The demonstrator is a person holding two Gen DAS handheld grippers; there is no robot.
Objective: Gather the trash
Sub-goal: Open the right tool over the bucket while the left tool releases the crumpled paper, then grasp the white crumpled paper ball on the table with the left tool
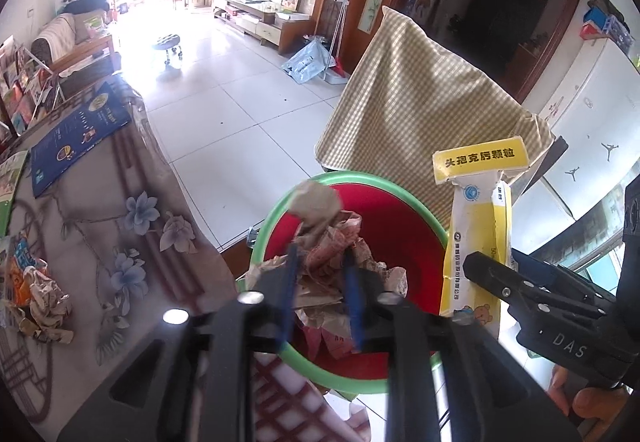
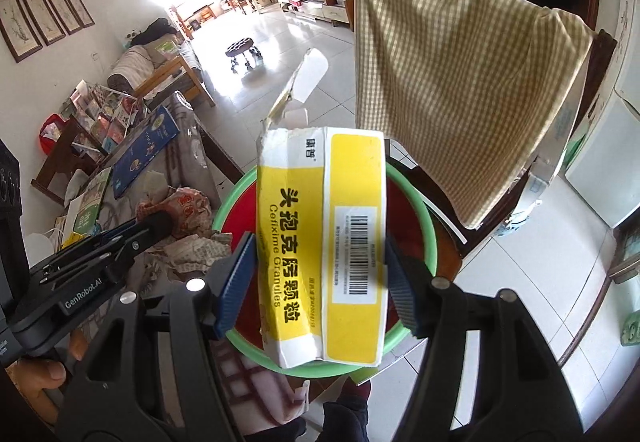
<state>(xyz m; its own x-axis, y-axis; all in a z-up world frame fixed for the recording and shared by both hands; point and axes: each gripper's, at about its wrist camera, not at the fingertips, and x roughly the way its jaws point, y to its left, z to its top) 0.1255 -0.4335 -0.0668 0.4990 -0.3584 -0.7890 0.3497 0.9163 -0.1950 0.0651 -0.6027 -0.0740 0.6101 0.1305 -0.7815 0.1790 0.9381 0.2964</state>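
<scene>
A red bin with a green rim (image 1: pixel 272 226) (image 2: pixel 424 210) stands beside the table, with crumpled paper (image 1: pixel 332 254) inside. My left gripper (image 1: pixel 320 254) hangs over it, open, its blue pads apart. A blurred grey paper wad (image 1: pixel 316 202) sits just beyond the fingertips, free of the pads; in the right wrist view a reddish wad (image 2: pixel 180 206) lies at the left gripper's (image 2: pixel 160 220) tip. My right gripper (image 2: pixel 320 274) is shut on a yellow and white medicine box (image 2: pixel 320 242) (image 1: pixel 476 242), held upright above the bin with its torn flap up.
A table with a flowered cloth (image 1: pixel 120 242) lies left of the bin, carrying crumpled paper and a snack wrapper (image 1: pixel 44 298) and a blue booklet (image 1: pixel 76 138). A chair draped in checked cloth (image 1: pixel 420 102) stands behind the bin. A white fridge (image 1: pixel 592 114) is at right.
</scene>
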